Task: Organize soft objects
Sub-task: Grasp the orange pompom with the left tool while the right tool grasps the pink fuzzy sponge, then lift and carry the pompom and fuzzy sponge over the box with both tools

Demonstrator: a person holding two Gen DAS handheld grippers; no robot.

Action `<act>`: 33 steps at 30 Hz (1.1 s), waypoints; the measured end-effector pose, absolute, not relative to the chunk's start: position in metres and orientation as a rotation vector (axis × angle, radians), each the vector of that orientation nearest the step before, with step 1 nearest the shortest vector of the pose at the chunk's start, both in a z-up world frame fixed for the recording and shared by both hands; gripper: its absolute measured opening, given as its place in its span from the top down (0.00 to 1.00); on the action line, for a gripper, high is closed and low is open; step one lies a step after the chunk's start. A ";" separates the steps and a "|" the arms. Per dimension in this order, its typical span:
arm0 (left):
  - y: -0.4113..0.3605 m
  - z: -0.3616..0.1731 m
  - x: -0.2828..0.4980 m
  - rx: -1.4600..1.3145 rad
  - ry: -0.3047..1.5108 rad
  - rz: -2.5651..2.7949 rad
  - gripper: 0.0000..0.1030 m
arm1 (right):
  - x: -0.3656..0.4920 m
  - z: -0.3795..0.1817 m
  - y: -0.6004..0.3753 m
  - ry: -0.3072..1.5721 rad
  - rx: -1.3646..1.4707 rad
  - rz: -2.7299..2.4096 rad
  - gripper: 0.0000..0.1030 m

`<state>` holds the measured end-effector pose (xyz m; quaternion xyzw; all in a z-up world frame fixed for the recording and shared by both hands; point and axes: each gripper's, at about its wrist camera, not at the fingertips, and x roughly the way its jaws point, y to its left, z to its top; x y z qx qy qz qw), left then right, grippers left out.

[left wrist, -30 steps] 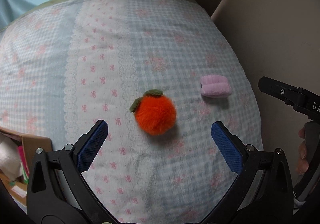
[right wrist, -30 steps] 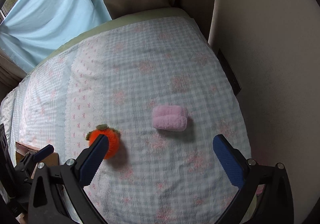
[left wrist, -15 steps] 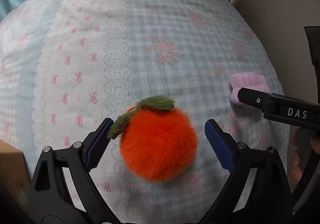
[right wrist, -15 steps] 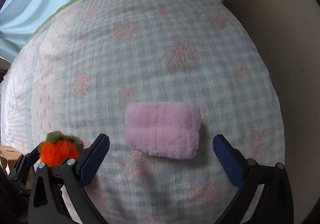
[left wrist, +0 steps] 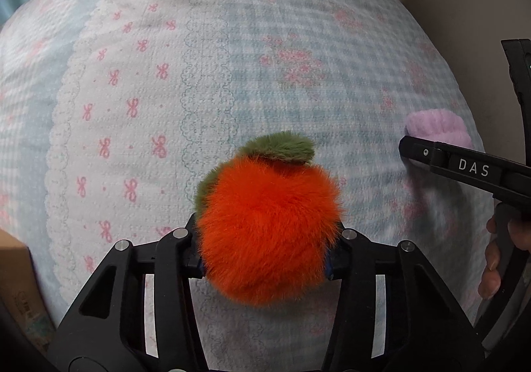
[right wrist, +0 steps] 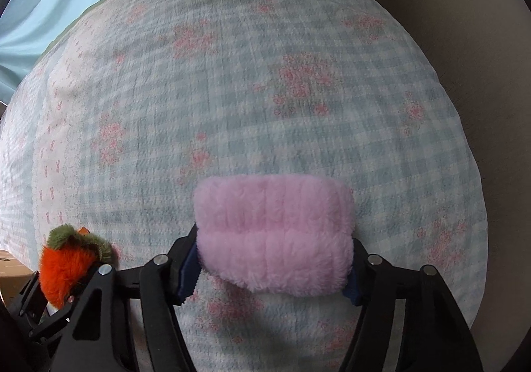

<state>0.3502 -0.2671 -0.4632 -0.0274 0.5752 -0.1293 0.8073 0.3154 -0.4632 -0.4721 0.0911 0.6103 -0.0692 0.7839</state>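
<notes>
Our left claw (left wrist: 265, 259) had just closed on the orange plush (left wrist: 268, 232); our right claw (right wrist: 272, 269) pinched the pink roll (right wrist: 273, 235) across its long axis, on the bed (right wrist: 265, 89).

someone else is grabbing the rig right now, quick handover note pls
Left gripper: jaws have just been closing, now pressed on the sides of the orange plush fruit, which sits on the bedspread.
Right gripper: jaws have just been closing, now pressed on the ends of the pink fuzzy roll, also on the bedspread.
Done: both soft things gripped.
Left: lift both and put them away; no bin or destination is in view.
</notes>
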 end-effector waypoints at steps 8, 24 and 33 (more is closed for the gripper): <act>-0.261 -0.451 0.350 -0.072 1.199 -0.311 0.64 | 0.315 -0.456 -0.457 1.284 0.216 -0.143 0.65; -0.259 -0.368 0.331 -0.085 1.080 -0.352 0.64 | 0.279 -0.360 -0.447 1.159 0.246 -0.117 0.71; -0.239 -0.266 0.296 -0.087 0.973 -0.367 0.64 | 0.234 -0.255 -0.410 1.058 0.202 -0.057 0.71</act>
